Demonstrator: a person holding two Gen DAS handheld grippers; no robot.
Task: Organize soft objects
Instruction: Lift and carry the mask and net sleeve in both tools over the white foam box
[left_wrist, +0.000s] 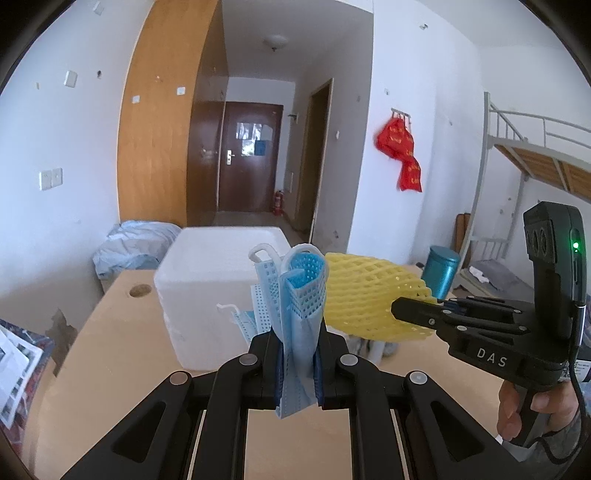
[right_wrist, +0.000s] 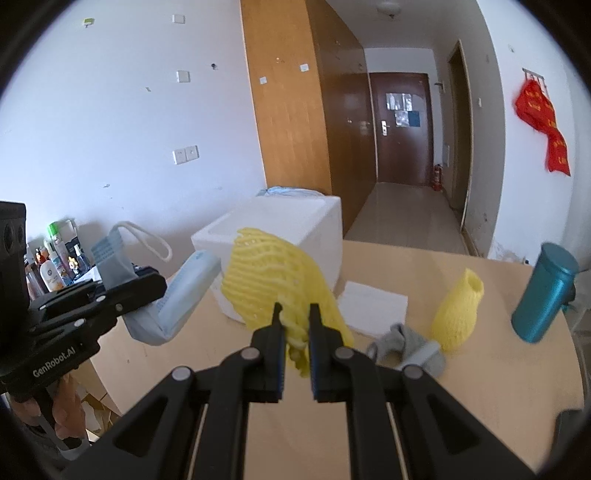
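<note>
The left gripper (left_wrist: 297, 363) has its jaws clamped on a blue face mask (left_wrist: 301, 295), held above the tabletop (left_wrist: 122, 354) before the white foam box (left_wrist: 207, 280). The right gripper (right_wrist: 294, 345) pinches a yellow foam net (right_wrist: 273, 284). Only the right wrist view shows a second yellow net (right_wrist: 458, 317), what looks like a grey sock (right_wrist: 410, 349), and the whole teal cup (right_wrist: 545, 295); the box's inside is hidden.

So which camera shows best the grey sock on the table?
The right wrist view. The grey sock lies there in full on the table, beside the yellow foam net. In the left wrist view it is mostly hidden; only a grey scrap shows.
</note>
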